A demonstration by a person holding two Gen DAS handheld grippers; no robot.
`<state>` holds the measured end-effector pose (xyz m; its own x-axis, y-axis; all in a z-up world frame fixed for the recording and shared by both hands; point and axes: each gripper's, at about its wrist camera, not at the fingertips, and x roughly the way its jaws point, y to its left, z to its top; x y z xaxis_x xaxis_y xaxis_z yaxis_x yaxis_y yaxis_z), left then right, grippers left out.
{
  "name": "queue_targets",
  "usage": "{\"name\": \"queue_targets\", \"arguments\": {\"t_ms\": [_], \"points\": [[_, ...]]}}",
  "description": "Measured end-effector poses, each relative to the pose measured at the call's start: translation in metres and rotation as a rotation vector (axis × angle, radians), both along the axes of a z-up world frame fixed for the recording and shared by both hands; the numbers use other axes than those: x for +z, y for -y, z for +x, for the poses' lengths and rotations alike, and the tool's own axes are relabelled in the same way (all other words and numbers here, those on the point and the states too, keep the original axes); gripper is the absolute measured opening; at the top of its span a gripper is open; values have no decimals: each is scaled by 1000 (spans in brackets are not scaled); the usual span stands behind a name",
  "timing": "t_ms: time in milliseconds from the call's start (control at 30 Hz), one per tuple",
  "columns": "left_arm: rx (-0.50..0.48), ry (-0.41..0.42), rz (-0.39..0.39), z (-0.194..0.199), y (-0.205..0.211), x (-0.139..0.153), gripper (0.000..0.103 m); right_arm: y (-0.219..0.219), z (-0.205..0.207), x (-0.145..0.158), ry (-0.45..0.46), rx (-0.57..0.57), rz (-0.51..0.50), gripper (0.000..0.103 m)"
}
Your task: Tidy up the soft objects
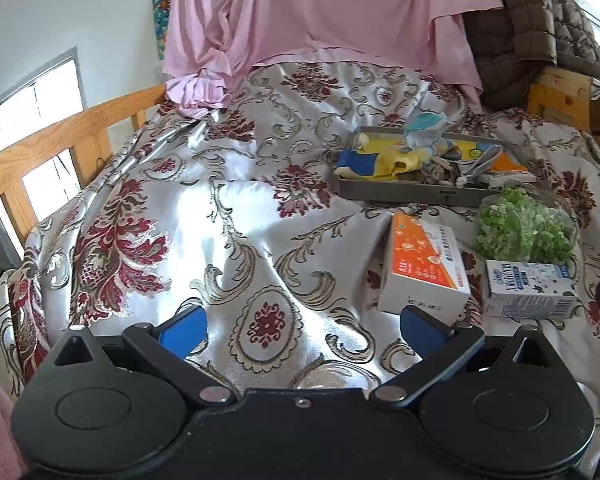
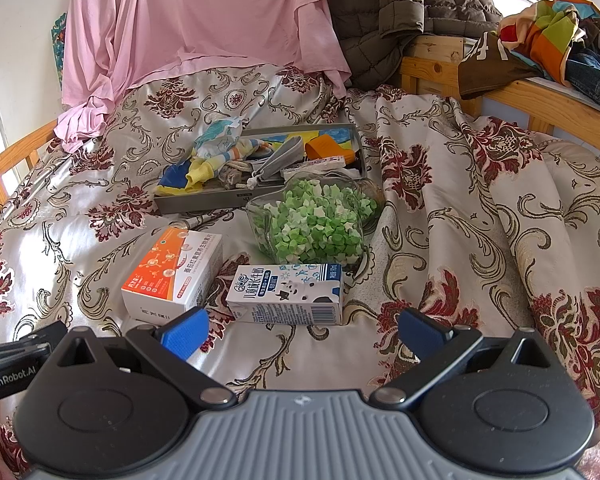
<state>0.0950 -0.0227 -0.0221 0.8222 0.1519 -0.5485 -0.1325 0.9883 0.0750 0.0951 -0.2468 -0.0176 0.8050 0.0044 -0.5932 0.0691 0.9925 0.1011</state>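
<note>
Since both the left gripper (image 1: 302, 326) and right gripper (image 2: 302, 326) have fingers spread and empty, short of the tray (image 2: 204, 202) holding the soft cloth bits (image 2: 220, 152), reach past the boxes, approach low, and pinch one piece cleanly.

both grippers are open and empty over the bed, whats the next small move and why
Probably ease the right hand-held gripper forward, over the milk carton and the jar of green stars, toward the grey tray. It is open and empty, and the soft cloths sit jumbled there, with a blue and yellow cloth spilling over the near-left rim.
</note>
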Motion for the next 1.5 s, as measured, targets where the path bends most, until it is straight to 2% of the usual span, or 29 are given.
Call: {"name": "queue_targets", "arguments": {"t_ms": [167, 367, 1500], "points": [[-19, 0, 7, -4, -1, -2, 102, 0, 0, 0, -1, 0, 0, 103], [-27, -12, -26, -8, -3, 1, 102, 0, 0, 0, 0, 0, 0, 103], [-28, -25, -22, -5, -1, 2, 102, 0, 0, 0, -1, 0, 1, 103]]}}
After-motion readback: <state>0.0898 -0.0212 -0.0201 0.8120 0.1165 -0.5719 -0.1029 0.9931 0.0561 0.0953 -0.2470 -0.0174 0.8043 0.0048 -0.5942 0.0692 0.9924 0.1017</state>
